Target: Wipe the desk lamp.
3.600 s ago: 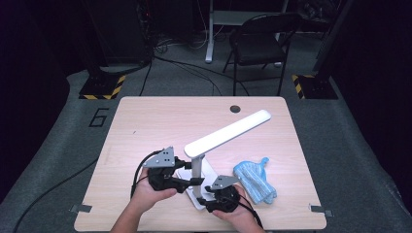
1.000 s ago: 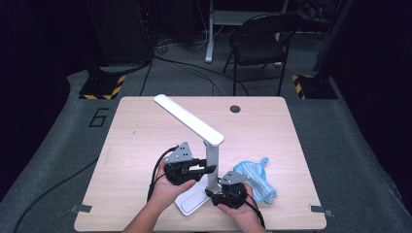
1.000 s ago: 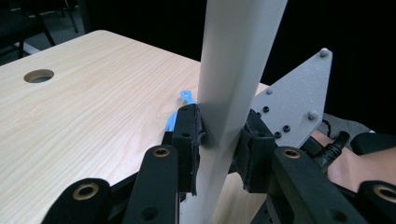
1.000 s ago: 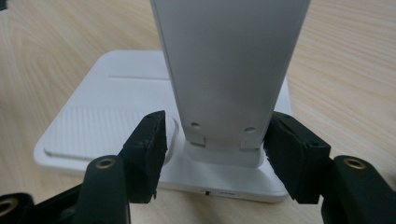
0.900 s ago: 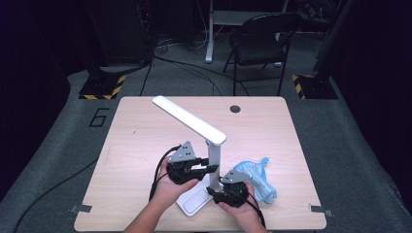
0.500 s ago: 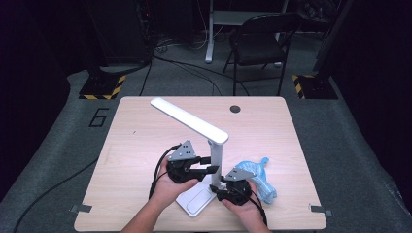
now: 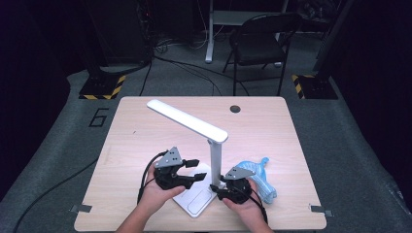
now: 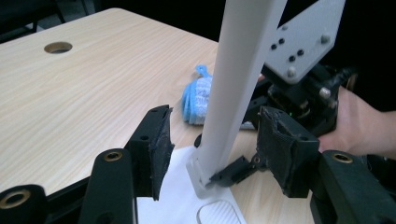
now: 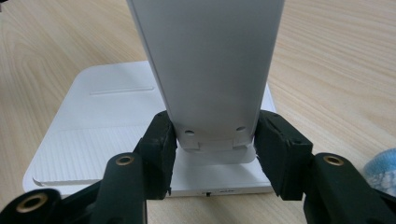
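Lamp post (image 9: 205, 70) base is pinched by right claw (image 9: 212, 140); left claw (image 8: 212, 149), just opening, straddles it untouching.

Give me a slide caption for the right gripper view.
Right gripper clamps the lamp post just above its white base.

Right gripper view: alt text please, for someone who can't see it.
The right gripper clamps its two black jaws on the foot of a white desk lamp's upright post, just above the lamp's flat white base. Around it lies a light wooden table; a blue cloth peeks in at the lower right.
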The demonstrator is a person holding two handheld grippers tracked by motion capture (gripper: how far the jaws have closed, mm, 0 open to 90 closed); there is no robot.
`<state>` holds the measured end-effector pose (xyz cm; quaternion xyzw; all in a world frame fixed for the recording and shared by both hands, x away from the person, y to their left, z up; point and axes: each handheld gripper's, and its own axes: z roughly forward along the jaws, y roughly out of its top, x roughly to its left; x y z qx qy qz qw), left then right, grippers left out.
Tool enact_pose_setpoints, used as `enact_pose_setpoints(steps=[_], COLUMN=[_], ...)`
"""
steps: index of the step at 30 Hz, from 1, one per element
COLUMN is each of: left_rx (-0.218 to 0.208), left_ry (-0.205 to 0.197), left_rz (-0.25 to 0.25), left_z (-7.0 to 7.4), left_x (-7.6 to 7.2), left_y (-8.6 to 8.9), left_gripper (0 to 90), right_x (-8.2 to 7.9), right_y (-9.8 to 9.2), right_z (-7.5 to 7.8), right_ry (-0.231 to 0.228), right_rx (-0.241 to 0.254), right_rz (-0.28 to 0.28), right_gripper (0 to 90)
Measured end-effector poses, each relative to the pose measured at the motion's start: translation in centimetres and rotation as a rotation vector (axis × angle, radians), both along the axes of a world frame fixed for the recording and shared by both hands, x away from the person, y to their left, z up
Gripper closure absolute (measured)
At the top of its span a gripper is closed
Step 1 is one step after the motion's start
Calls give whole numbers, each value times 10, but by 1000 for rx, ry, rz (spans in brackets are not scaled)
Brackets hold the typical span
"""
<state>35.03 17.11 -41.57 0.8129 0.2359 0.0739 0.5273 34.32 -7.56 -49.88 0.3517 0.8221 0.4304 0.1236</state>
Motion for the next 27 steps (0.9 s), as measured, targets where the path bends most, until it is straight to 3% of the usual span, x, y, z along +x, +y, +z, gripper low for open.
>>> enact_pose_setpoints(steps=[9,17,27], left_rx=[-9,48,96], left_ry=[0,24,69], left_rz=[42,68,152], left_z=[-16,-30,-56], left_x=[-6,-6,-10], left_y=[16,35,62], left_gripper=[423,404,324], right_x=[5,6,8], right_y=[3,12,27], right_z=[1,0,-1], right_ry=[18,12,0], right_rx=[-8,3,3], right_rz=[38,53,114], right_gripper=[493,510,509])
